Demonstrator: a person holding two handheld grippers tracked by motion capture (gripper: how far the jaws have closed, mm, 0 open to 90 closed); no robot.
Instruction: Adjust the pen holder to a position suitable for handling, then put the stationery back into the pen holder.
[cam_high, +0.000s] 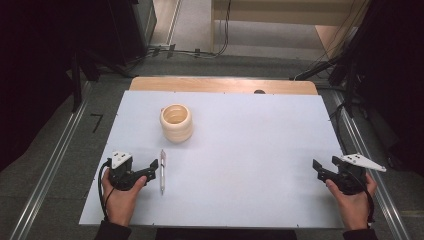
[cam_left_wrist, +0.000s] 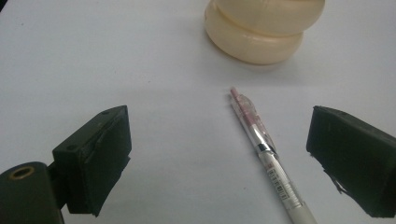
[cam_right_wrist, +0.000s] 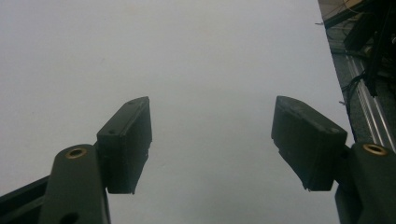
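Black grippers, brass-ringed screw holes, grey three-cornered plates, dark sleeves

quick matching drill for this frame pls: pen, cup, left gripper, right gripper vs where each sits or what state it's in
Things:
1. pen
2. cup
3. left gripper
4. right gripper

Places or states:
A. upright, cream, ribbed, far of the pen
B. open, at the table's right edge, nothing between its jaws
C. lying flat on the white table, lengthwise toward the cup
D. open, close beside the pen, not gripping it

Pairs: 1-C, 2-A, 3-D, 4-B
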